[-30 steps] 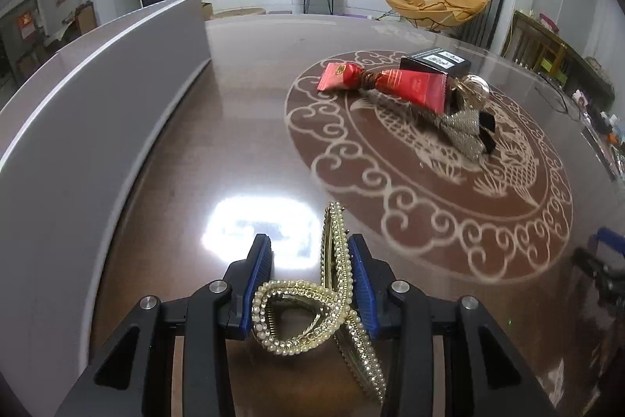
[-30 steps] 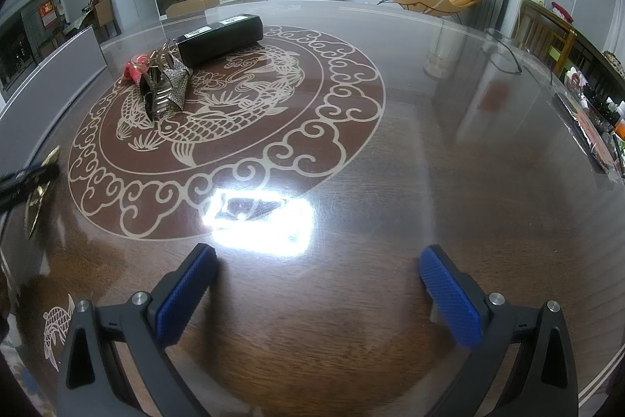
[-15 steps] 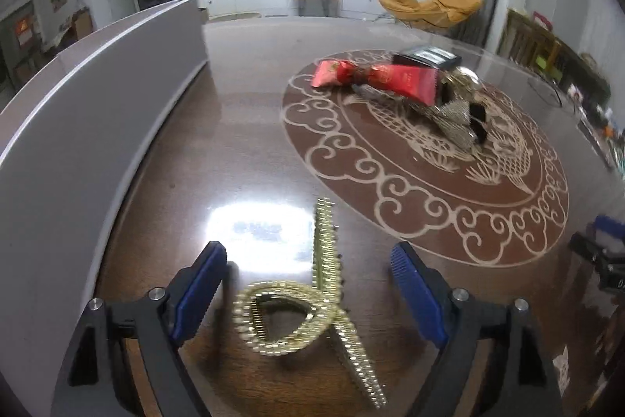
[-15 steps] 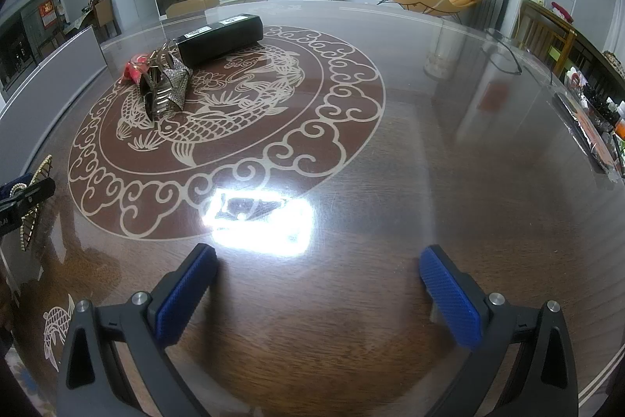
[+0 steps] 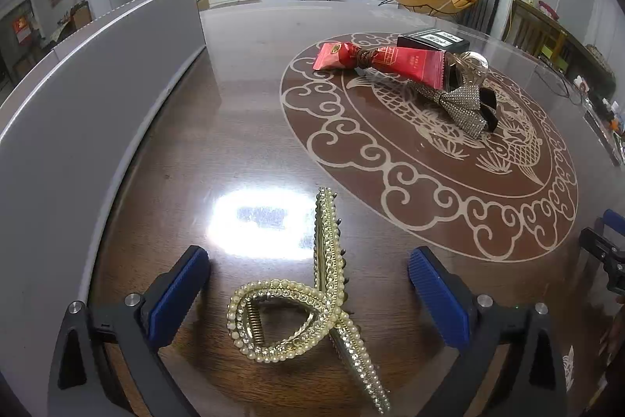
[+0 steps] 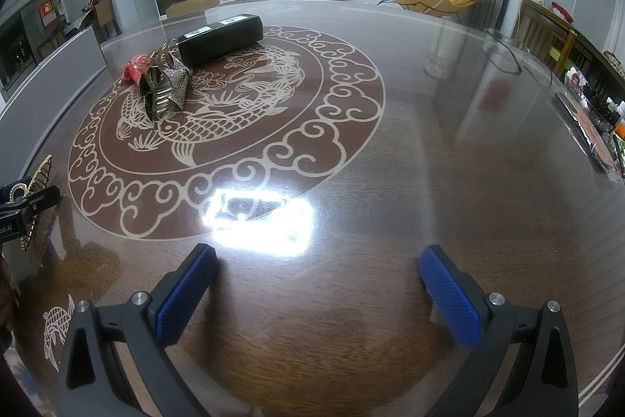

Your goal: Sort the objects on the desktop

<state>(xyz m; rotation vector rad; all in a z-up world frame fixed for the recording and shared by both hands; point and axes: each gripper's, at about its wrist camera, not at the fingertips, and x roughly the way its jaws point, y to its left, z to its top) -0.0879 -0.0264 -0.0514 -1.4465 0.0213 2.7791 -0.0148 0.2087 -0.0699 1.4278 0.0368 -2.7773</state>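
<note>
A gold pearl hair clip [image 5: 312,303] lies on the brown table between the open fingers of my left gripper [image 5: 308,284], touching neither pad. Further off on the round fish pattern lie a red snack packet [image 5: 386,63], a rhinestone bow clip [image 5: 465,104] and a black box [image 5: 433,40]. My right gripper [image 6: 316,288] is open and empty over bare table. In the right wrist view the pile shows at upper left: the bow clip [image 6: 166,90], the black box [image 6: 220,38], and the gold clip [image 6: 37,182] at the left edge.
A grey panel [image 5: 90,85] runs along the table's left side. The right gripper's tip [image 5: 605,249] shows at the right edge of the left wrist view. Small clutter [image 6: 601,120] lines the table's far right edge.
My left gripper opened and let go of the gold hair clip, which now lies on the table. The gripper drew back slightly. The right gripper has not moved.
</note>
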